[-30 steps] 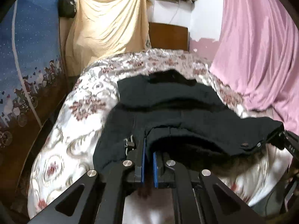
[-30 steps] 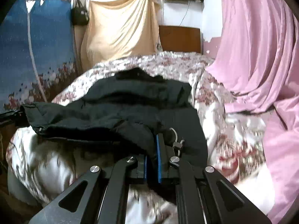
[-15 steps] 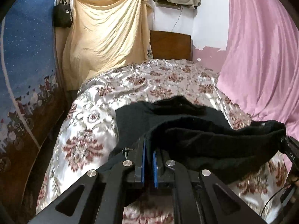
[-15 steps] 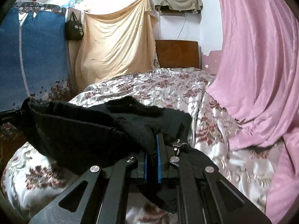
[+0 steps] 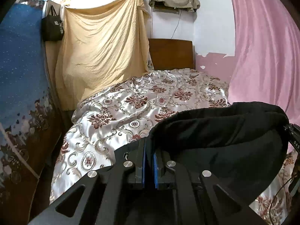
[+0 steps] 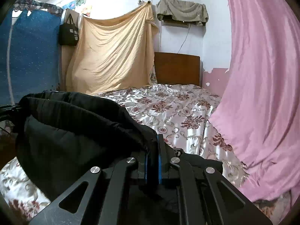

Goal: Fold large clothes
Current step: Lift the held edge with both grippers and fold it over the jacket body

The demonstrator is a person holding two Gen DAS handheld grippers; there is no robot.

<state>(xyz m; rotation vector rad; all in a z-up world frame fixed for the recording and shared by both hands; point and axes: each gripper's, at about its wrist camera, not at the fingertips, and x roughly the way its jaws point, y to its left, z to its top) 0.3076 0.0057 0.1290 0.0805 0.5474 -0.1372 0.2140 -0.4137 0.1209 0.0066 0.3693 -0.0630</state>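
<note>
Since the earlier frames, the black garment [image 5: 215, 140] has come off the bed [image 5: 140, 112]: it lay spread over the flowered cover, and now it hangs lifted in the lower part of both views, leaving the cover bare behind it.

Left tongs [image 5: 149, 150]: jaws nearly closed, blue pads pinching an edge of the garment, lower centre of the left view. From there the cloth runs to the right edge of the frame, where the other tool's black tip is just visible.

Right tongs [image 6: 152, 150]: jaws likewise clamped on black cloth, lower centre of the right view. The cloth stretches from there to the left edge, where a dark tool end shows.

Finding: the garment is held by two points on one edge, slung between the two tongs with a sagging fold beneath. Judged purpose: lifting by two points lets the weight pull the cloth straight, so that it can be laid back flat or doubled over for the fold. Whether the lowest part still touches the bed cannot be told; it is hidden behind the tools.

The pink curtain [image 6: 262, 93] hangs close along the right of the bed; a swinging hem could brush it.
</note>
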